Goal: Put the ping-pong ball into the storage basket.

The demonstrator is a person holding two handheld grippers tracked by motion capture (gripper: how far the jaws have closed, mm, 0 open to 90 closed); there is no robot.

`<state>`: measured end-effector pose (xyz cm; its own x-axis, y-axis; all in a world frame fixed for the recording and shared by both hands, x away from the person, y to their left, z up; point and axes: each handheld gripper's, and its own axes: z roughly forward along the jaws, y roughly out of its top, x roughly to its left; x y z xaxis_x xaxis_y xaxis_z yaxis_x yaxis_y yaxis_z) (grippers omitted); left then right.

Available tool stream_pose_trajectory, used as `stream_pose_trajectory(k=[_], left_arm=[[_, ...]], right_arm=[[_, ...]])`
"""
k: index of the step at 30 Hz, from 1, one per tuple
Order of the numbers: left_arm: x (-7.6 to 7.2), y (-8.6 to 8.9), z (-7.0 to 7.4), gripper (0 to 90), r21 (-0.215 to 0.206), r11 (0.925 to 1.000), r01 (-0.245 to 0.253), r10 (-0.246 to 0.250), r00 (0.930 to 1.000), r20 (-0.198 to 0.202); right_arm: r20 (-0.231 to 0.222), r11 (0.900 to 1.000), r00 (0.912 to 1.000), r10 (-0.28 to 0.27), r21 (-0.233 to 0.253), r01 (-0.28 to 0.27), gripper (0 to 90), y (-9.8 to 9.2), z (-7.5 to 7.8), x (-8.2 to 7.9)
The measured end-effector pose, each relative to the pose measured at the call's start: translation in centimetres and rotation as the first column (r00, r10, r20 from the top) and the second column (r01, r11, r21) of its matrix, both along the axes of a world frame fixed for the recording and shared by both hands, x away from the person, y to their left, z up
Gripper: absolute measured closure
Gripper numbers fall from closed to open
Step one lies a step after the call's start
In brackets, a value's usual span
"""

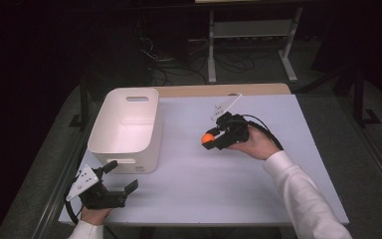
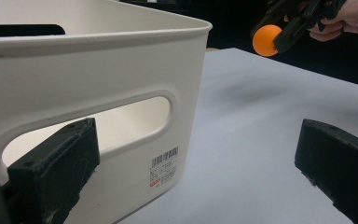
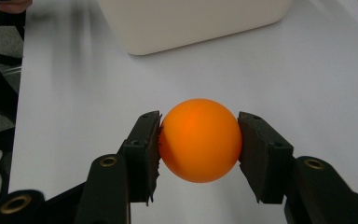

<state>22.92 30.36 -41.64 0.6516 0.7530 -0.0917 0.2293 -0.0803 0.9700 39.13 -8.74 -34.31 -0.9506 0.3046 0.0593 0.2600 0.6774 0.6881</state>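
Note:
An orange ball (image 1: 207, 138) is pinched between the jaws of my right gripper (image 1: 210, 140), held above the middle of the white table (image 1: 189, 184). In the right gripper view the ball (image 3: 199, 140) sits squarely between both pads, lifted off the surface. A white plastic bin (image 1: 124, 130) with handle slots stands at the table's left side, to the left of the ball. My left gripper (image 1: 122, 176) rests near the table's front left corner, just in front of the bin, open with nothing between its jaws. In the left gripper view, the bin wall (image 2: 98, 70) is close and the ball (image 2: 266, 40) shows far off.
The bin looks empty inside. A barcode label (image 2: 164, 169) is stuck on its near wall. Behind the table stand a white metal frame (image 1: 251, 30) and loose cables on the dark floor. The table's right half is open white surface.

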Motion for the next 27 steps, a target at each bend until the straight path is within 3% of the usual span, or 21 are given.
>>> stream_pose_trajectory(k=[20, 22, 24, 25, 27], left_arm=[[0.0, 0.1, 0.0, 0.0, 0.007, 1.0000, 0.001, -0.001, 1.0000, 0.000], [0.0, 0.1, 0.0, 0.0, 0.006, 1.0000, 0.000, 0.000, 1.0000, -0.001], [0.0, 0.1, 0.0, 0.0, 0.007, 1.0000, 0.000, 0.000, 1.0000, -0.001], [0.0, 0.1, 0.0, 0.0, 0.008, 1.0000, 0.001, -0.002, 1.0000, 0.001], [0.0, 0.1, 0.0, 0.0, 0.005, 1.0000, 0.001, -0.001, 1.0000, 0.000]], right_arm=[[0.027, 0.999, 0.9984, 0.050, 0.006, -0.050, 49.1, 1.4, 1.7, 0.5], [-0.003, 0.999, 0.9994, 0.035, 0.000, -0.035, 49.2, 1.5, 1.9, 0.3], [-0.009, 0.999, 0.9993, 0.036, 0.001, -0.036, 49.2, 1.7, 2.1, 0.4], [0.020, 0.998, 0.9983, 0.054, 0.014, -0.055, 49.2, 1.8, 2.2, 0.7], [0.002, 0.999, 0.9990, 0.045, 0.014, -0.045, 49.2, 1.9, 2.5, 0.7]])
